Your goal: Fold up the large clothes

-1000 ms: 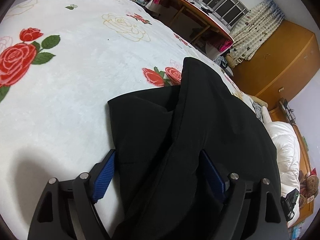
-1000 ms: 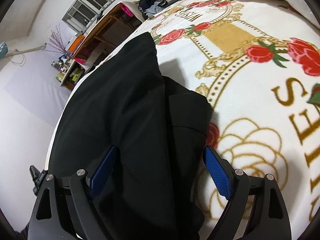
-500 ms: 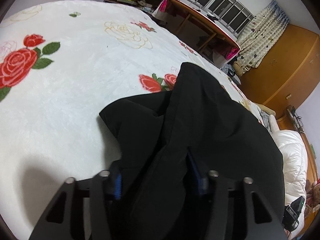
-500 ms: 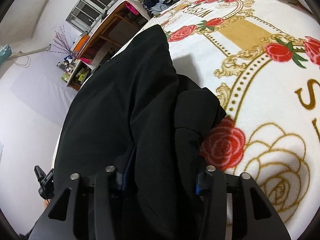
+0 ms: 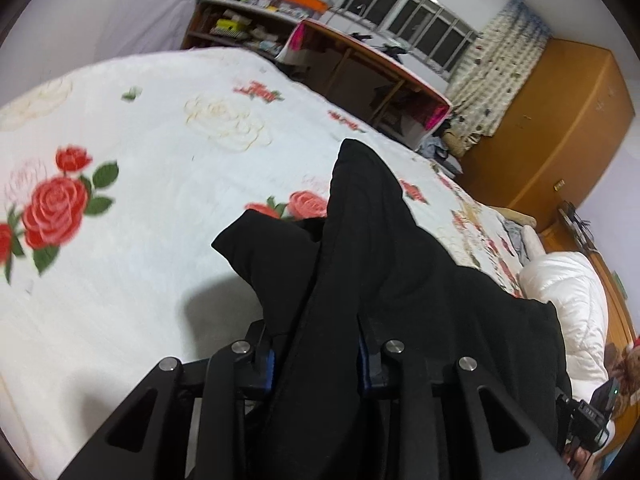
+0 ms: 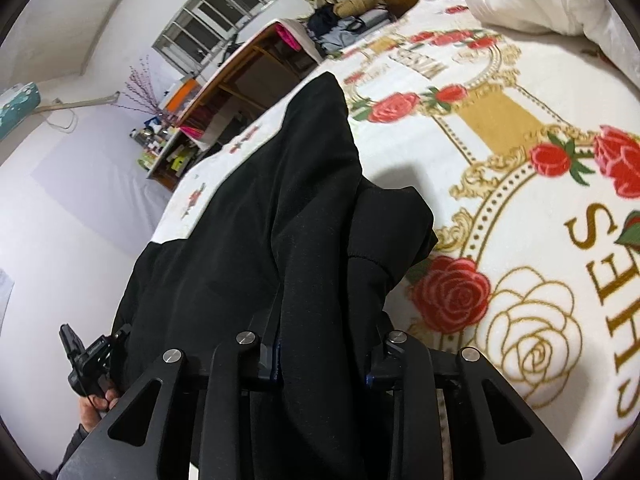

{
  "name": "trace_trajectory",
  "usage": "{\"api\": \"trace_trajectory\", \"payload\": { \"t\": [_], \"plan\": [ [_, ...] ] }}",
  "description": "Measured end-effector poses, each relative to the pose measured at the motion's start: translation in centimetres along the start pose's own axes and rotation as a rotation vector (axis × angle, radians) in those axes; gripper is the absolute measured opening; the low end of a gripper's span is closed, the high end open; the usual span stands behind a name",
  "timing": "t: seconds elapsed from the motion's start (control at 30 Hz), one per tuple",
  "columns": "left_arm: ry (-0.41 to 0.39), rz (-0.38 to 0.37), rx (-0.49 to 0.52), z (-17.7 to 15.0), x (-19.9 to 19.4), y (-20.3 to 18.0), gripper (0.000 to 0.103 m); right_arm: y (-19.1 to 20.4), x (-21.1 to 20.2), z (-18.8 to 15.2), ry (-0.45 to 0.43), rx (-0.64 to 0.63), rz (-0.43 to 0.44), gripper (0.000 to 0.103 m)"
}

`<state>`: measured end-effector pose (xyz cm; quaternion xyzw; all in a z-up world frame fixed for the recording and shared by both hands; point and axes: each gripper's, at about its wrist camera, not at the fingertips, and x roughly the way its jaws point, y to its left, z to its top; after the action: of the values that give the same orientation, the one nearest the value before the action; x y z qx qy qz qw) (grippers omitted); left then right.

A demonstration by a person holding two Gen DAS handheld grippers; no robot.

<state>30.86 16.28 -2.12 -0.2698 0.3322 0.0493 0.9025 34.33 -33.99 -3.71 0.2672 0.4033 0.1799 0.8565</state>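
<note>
Both claws, left claw (image 5: pixel 316 360) & right claw (image 6: pixel 324 360), clamped on black garment (image 5: pixel 372 248); thick bunched cloth btwn fingers may slip, sagging folds ahead onto bed (image 5: pixel 160 152).

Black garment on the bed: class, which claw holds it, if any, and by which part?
Both. The left claw and the right claw are each shut on a bunched fold of the black garment at its near edge.

Black garment (image 6: pixel 256 216) gripped above a rose-patterned bed (image 6: pixel 520 168).
The right gripper (image 6: pixel 324 360) has its jaws clamped on bunched fabric.
</note>
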Motion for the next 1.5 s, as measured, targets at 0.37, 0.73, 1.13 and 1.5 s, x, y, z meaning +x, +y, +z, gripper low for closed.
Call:
{"api": "trace_trajectory", "payload": {
  "t": [0.37, 0.73, 1.13, 1.5],
  "plan": [
    [-0.035, -0.027, 0.011, -1.8, -9.6, 0.3, 0.029, 3.9, -7.9, -3.8, -0.039, -0.012, 0.049, 0.028],
    [0.013, -0.013, 0.002, -10.3, -18.0, 3.2, 0.029, 3.3, -15.0, -13.1, 0.005, 0.05, 0.041, 0.028],
    [0.12, 0.1, -0.081, -17.4, -16.1, 8.9, 0.042, -2.4, -13.2, -19.3, 0.094, 0.182, -0.094, 0.046],
    [0.025, 0.153, -0.053, -15.0, -21.2, 8.8, 0.057, 0.2, -19.4, -17.3, -0.026, 0.05, -0.238, 0.059]
  ]
}}
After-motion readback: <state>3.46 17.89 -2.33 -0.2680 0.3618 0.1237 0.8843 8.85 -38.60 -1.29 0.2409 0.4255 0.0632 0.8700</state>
